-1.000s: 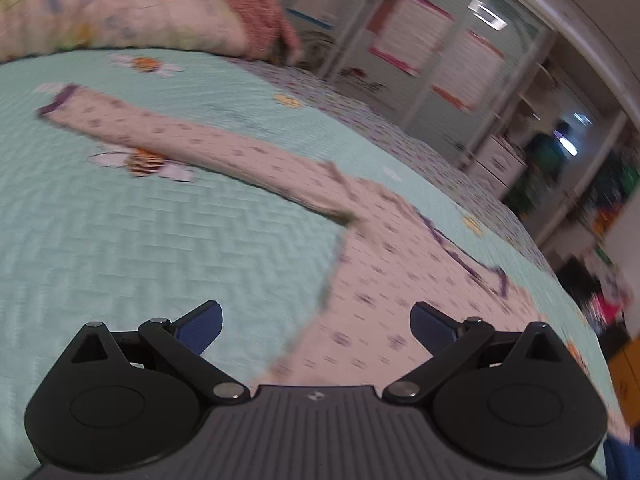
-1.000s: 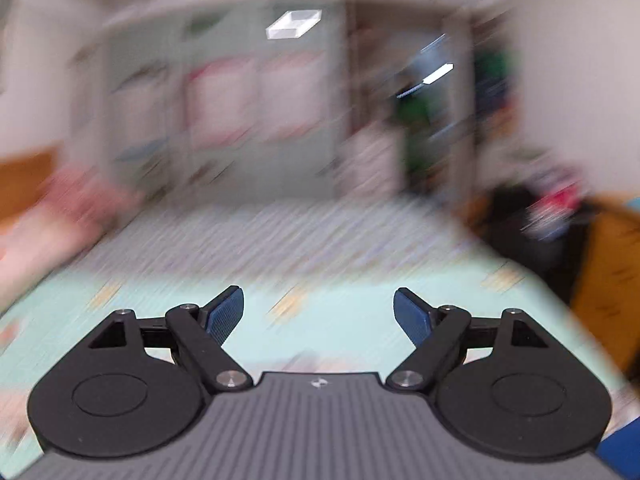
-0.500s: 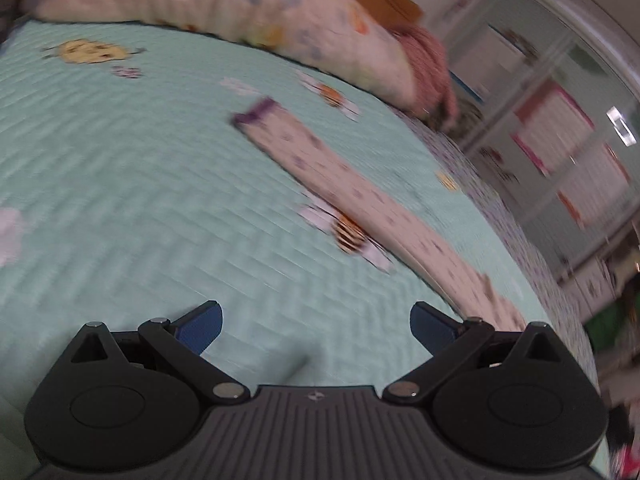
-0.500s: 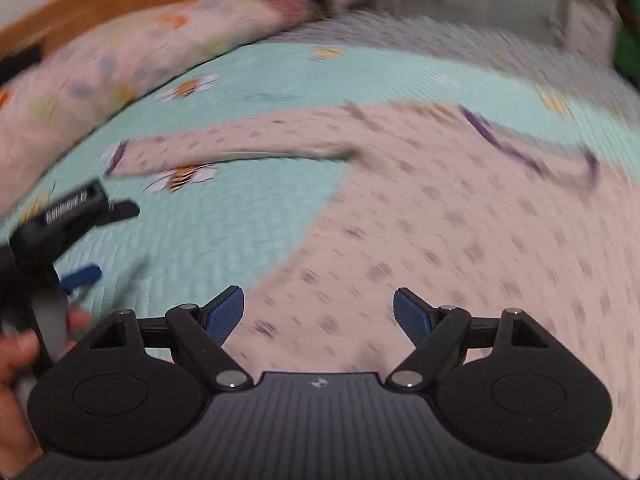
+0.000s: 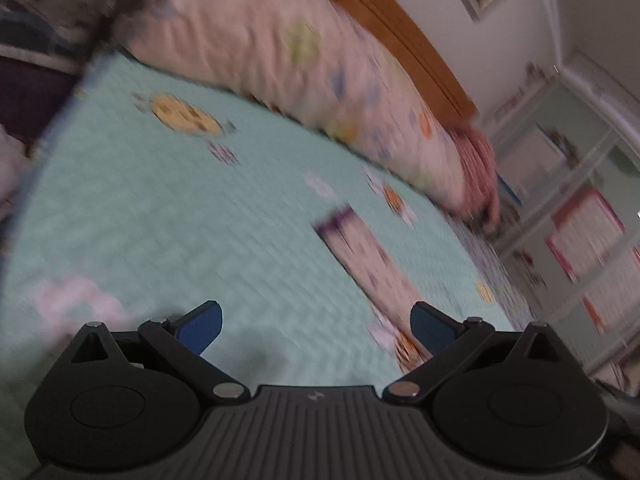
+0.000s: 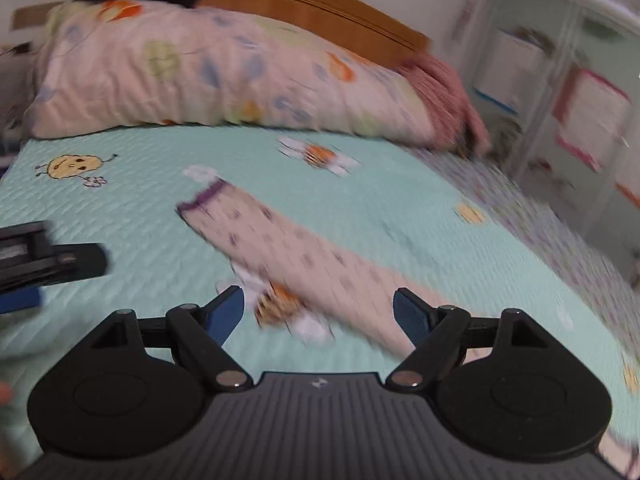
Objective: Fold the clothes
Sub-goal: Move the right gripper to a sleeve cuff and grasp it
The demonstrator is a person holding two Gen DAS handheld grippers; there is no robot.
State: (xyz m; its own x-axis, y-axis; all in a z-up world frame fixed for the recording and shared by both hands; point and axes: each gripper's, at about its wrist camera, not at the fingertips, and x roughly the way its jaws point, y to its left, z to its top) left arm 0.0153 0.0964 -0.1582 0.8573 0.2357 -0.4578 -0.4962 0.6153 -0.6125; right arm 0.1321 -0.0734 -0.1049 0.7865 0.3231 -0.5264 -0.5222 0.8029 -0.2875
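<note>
A pale pink patterned garment lies flat on the mint bedspread; only its long sleeve (image 6: 288, 248) with a purple cuff (image 6: 204, 198) shows, stretched toward the pillow. In the left wrist view the same sleeve (image 5: 368, 264) runs past the right fingertip. My left gripper (image 5: 316, 326) is open above the bedspread, left of the sleeve, holding nothing. My right gripper (image 6: 318, 314) is open too, hovering over the sleeve's middle. The left gripper (image 6: 44, 264) also shows at the left edge of the right wrist view. The garment's body is out of view.
A long floral pillow (image 6: 208, 76) lies along the wooden headboard (image 6: 320, 12), with a pink knitted item (image 6: 444, 92) at its right end. White shelving (image 6: 560, 92) stands to the right of the bed. The bedspread (image 6: 120, 216) has printed bees and flowers.
Both cameras have swung left, from the garment's body toward the sleeve and pillow. Both grippers stay open and empty.
</note>
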